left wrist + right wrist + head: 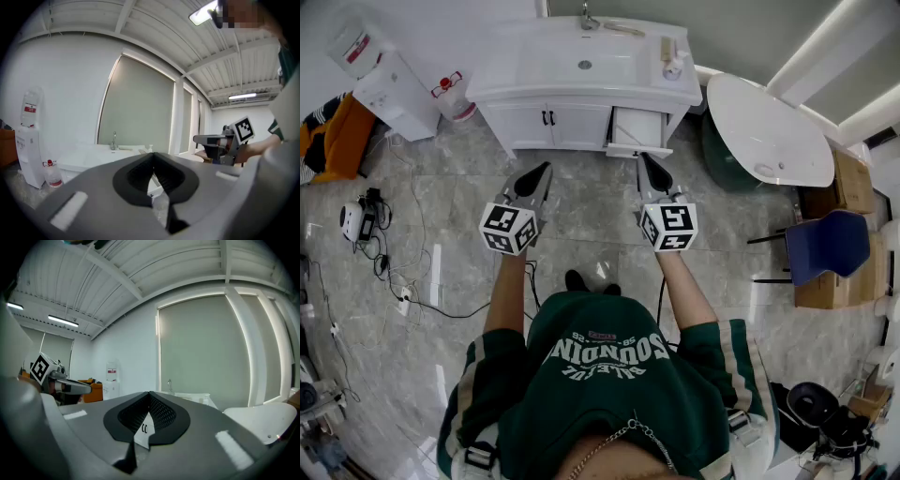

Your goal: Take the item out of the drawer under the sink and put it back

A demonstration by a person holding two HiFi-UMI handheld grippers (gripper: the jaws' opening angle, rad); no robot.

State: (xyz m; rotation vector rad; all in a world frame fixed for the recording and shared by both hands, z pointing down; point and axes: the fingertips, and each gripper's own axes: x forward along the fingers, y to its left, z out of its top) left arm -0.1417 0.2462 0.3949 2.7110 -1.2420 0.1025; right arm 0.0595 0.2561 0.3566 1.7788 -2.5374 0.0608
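While we stand on the grey stone floor (581, 225) facing the white sink cabinet (525, 129), both tools are held out in front of us, short of it. At far left a white water dispenser (392, 92) carries a jug with a red label whose print is too small to read. Just beside it stands a clear bottle (452, 101) with a red cap.

Our left gripper (545, 169) points toward the cabinet's pair of doors (551, 124) with their dark handles. In the left gripper view its jaws meet at the tips, with only a sliver of background showing through the gap behind them, and nothing is clamped. The basin (553, 66) is sunk in the bench above, tap at the back.

Right of the doors the drawer (637, 129) stands pulled out, a plain white box with a white front. What lies inside we cannot make out. Our right gripper (646, 161) points toward that drawer, apart from it. In the right gripper view the jaws are likewise closed tip to tip on nothing. Each gripper bears a cube of black-and-white square markers.

A small pale bottle (674, 66) sits on the bench's right end. Farther right are a round white table (769, 131) and a blue chair (830, 242). Our green sweatshirt (609, 384) shows white lettering, upside down to the camera, of which "SOUNDIN" can be read.
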